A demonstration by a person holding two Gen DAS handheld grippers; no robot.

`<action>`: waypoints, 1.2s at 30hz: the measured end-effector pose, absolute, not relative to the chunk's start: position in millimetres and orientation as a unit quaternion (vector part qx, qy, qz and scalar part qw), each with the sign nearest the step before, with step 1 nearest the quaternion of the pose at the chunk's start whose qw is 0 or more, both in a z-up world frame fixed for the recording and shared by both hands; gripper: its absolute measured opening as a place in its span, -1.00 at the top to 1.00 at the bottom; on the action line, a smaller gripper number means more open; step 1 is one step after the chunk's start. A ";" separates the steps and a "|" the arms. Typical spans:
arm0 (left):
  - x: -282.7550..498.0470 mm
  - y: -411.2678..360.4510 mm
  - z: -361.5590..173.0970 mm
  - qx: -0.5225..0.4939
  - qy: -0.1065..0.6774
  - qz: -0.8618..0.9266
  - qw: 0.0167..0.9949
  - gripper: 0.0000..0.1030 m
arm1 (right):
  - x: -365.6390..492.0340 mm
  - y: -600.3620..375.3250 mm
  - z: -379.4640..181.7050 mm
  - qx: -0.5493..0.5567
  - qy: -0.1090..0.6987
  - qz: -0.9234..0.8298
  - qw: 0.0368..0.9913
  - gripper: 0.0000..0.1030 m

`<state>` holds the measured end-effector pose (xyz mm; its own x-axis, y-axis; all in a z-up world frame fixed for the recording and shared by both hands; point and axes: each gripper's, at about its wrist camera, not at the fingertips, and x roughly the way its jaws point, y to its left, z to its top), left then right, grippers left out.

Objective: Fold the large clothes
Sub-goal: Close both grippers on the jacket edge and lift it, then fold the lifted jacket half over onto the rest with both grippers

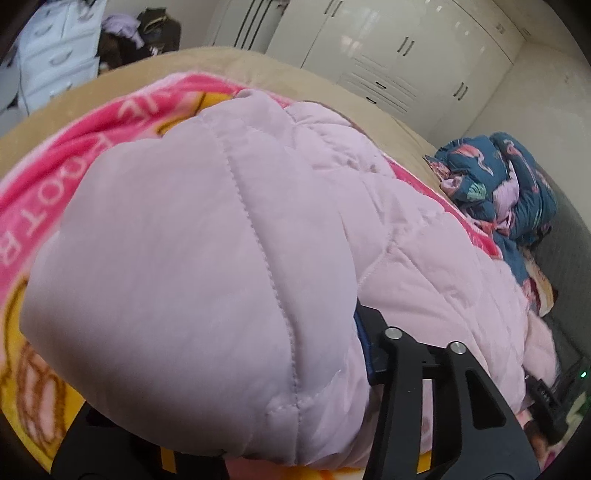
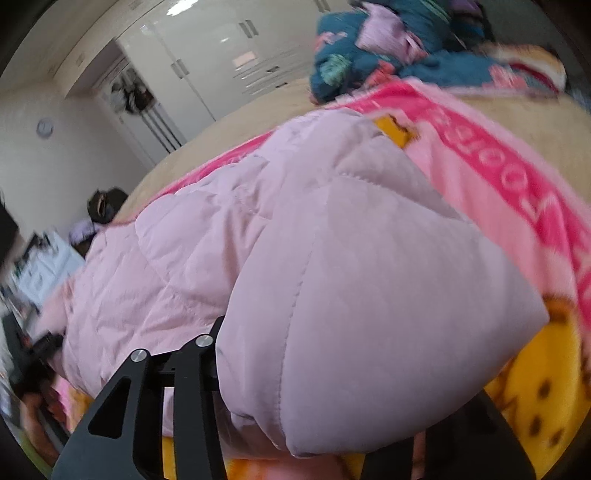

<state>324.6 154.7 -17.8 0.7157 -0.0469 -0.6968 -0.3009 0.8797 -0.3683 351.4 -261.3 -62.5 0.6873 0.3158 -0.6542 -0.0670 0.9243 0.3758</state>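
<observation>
A pale pink quilted puffer jacket (image 1: 184, 240) lies across a pink and yellow blanket (image 1: 110, 122) on the bed. In the left wrist view, a thick padded fold of it bulges up between the fingers of my left gripper (image 1: 229, 369). One black finger (image 1: 402, 369) presses its right side, and the other is hidden under the fabric. In the right wrist view, my right gripper (image 2: 343, 369) clamps another padded fold of the jacket (image 2: 369, 277). Its left finger (image 2: 199, 369) shows, while the right one is mostly covered. Both folds are raised off the blanket (image 2: 498, 166).
A crumpled dark blue quilt with a flamingo print (image 1: 509, 184) sits at the far side of the beige bed cover (image 1: 258, 66). White wardrobe doors (image 1: 369, 44) stand behind the bed. A pale blue chest of drawers (image 1: 55, 55) and a pile of clothes (image 1: 140, 33) stand beyond the bed's corner.
</observation>
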 end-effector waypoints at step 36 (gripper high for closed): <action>226.0 140.4 56.8 -0.186 0.323 0.045 0.927 0.40 | 229.9 -190.4 44.4 -0.048 0.254 0.176 0.950 0.46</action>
<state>226.0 140.4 56.8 0.7877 -0.0356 -0.6150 -0.2040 0.9269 -0.3150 229.9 -190.4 44.4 0.8094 0.3091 -0.4993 -0.3578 0.9338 -0.0019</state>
